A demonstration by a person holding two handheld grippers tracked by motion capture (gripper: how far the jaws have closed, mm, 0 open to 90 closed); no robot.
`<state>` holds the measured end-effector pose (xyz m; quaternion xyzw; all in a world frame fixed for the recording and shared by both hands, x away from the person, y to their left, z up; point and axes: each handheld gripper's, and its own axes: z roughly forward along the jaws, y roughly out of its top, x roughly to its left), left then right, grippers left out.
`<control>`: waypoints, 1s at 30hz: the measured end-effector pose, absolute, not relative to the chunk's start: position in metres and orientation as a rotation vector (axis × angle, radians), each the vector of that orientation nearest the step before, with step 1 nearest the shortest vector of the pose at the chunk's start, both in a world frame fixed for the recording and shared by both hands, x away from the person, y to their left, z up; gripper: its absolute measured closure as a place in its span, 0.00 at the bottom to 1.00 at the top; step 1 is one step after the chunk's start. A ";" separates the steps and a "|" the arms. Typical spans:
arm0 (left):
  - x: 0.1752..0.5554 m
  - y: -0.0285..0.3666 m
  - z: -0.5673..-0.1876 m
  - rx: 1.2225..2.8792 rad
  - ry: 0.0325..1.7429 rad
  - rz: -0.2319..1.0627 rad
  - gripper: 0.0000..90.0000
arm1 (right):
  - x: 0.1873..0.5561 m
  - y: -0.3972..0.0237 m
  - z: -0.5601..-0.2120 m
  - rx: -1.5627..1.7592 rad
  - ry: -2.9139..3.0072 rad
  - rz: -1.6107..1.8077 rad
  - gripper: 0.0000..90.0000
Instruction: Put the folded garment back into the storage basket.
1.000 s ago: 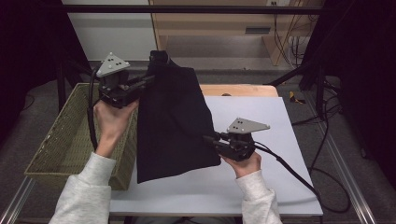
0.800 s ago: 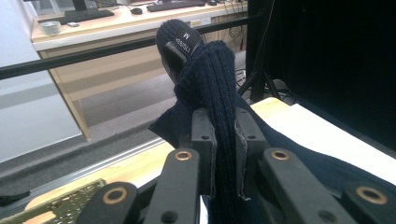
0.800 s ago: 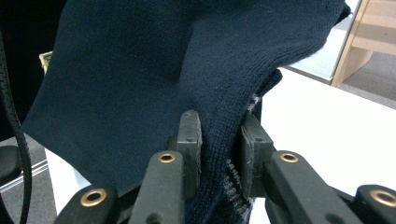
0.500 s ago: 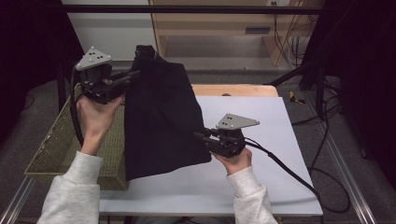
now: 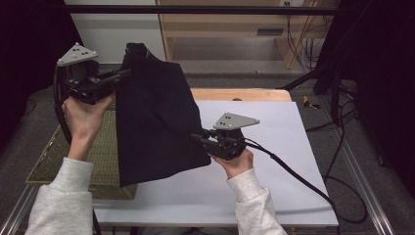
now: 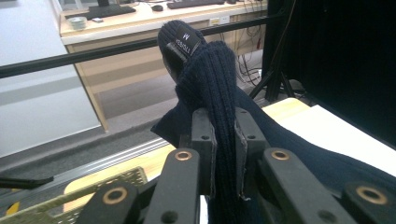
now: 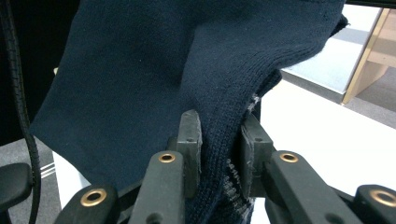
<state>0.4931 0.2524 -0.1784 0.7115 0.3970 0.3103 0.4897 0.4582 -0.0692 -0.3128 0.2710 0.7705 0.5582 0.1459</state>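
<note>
A dark navy knitted sweater [image 5: 154, 122] hangs stretched between my two grippers above the white table [image 5: 274, 132]. My left gripper [image 5: 125, 74], held high at the left, is shut on the sweater's ribbed collar [image 6: 205, 88], where a size label [image 6: 185, 41] shows. My right gripper [image 5: 195, 138], lower and near the table's middle, is shut on the knit at the sweater's [image 7: 154, 65] lower right edge. In the right gripper view the navy fabric bunches between the pads [image 7: 190, 140]. The sweater's bottom hem hangs over the table's left edge.
A woven green basket [image 5: 100, 156] sits to the left of the table, partly behind the sweater. A wooden board [image 5: 242, 94] lies at the table's far edge. Cables [image 5: 293, 171] trail from the right gripper across the table. A black bar [image 5: 210, 9] crosses the back.
Both hands have shifted left and risen a little, carrying the sweater with them. It now hangs more over the table's left side and the basket.
</note>
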 end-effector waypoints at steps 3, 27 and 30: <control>0.494 0.259 -0.175 1.734 0.973 0.758 0.91 | 0.459 -0.063 -0.310 0.773 2.223 1.612 0.83; 0.503 0.298 -0.166 1.743 1.038 0.813 0.90 | 0.467 -0.008 -0.305 0.733 2.234 1.643 0.83; 0.503 0.306 -0.166 1.738 1.048 0.819 0.90 | 0.468 -0.002 -0.304 0.726 2.237 1.646 0.83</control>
